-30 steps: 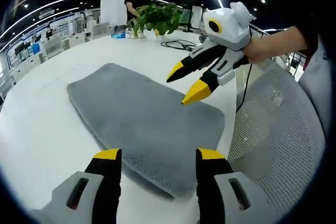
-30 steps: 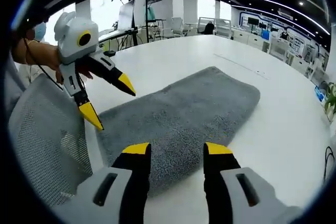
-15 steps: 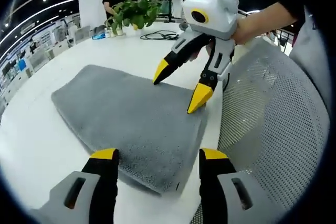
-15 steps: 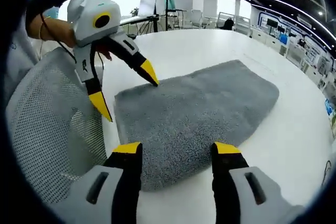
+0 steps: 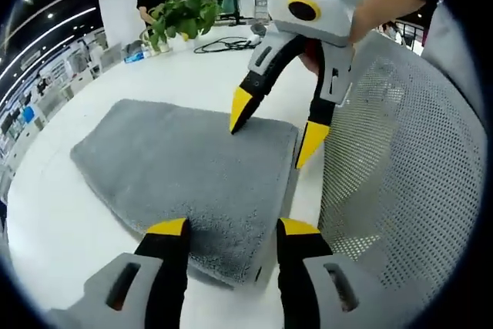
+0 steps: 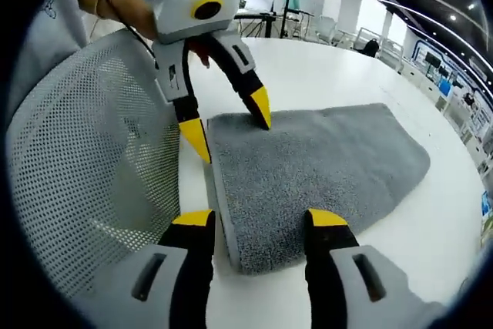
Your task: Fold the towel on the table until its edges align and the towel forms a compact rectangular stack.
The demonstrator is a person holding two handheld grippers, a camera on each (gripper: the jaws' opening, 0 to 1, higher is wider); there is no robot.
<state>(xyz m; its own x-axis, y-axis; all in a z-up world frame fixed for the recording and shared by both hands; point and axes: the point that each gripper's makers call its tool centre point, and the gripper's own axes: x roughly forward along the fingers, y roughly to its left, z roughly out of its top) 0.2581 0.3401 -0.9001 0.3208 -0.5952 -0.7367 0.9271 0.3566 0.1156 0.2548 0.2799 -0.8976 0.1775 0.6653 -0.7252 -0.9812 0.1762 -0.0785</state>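
Towel [image 5: 181,175], grey and thick-piled, lies flat on the white desk [image 5: 46,229], its near short edge running along the desk's edge beside a mesh chair back [image 5: 400,175].

Left gripper [image 5: 227,229] is open, jaws straddling the near corner at 6 o'clock in the left gripper view, not yet closed on cloth. In the right gripper view it shows at 11 o'clock [image 6: 231,130], one tip touching or just above the pile, the other off the edge over the desk.

Right gripper [image 6: 258,221] is also open, bracketing the other near corner; seen from the left gripper view at 1 o'clock [image 5: 273,132], one tip on the towel, one just outside the edge.

Handling, judged: soft, limp, light, will sag and drape; plush pile should grip well, though the desk looks slick, so the cloth may slide. Best hold: both near corners, pinched through the hem. A plant [image 5: 181,21] stands well apart at 11 o'clock.
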